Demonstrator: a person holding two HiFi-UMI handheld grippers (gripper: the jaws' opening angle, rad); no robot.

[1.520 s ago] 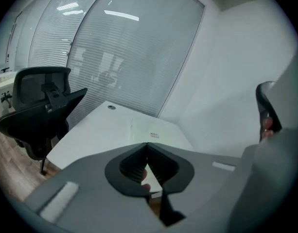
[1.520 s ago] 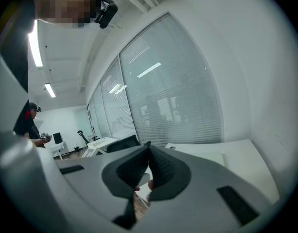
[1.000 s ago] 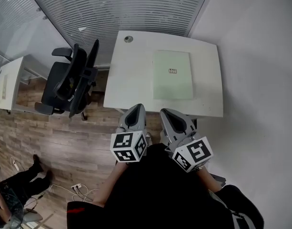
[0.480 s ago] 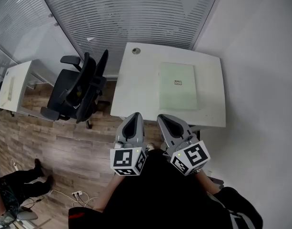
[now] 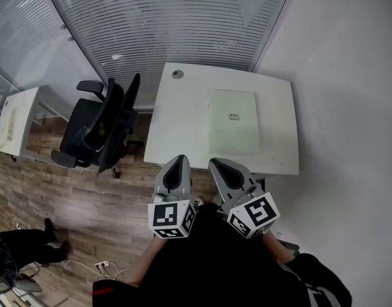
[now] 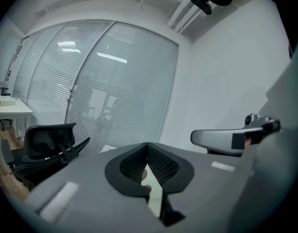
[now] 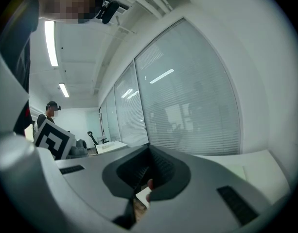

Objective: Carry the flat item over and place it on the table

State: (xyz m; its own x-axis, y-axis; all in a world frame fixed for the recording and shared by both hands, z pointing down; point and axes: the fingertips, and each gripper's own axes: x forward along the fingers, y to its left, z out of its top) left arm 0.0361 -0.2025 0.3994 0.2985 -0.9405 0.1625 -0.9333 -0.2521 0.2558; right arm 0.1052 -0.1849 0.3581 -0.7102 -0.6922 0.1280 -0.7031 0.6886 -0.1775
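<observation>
Sheet (image 5: 233, 121) lies flat on table (image 5: 176, 133), long axis near edge to far edge; clear only in head view. Left gripper (image 5: 178, 160) and right gripper (image 5: 219, 164) closed, empty.

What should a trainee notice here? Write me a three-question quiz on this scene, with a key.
1. True or false: the pale green flat item lies on the white table.
2. In the head view, the black office chair stands: A) left of the table, B) right of it, C) on top of it.
3. Fill in: the left gripper and the right gripper both have their jaws ____, with nothing in them.

Key: 1 true; 2 A; 3 shut.
</observation>
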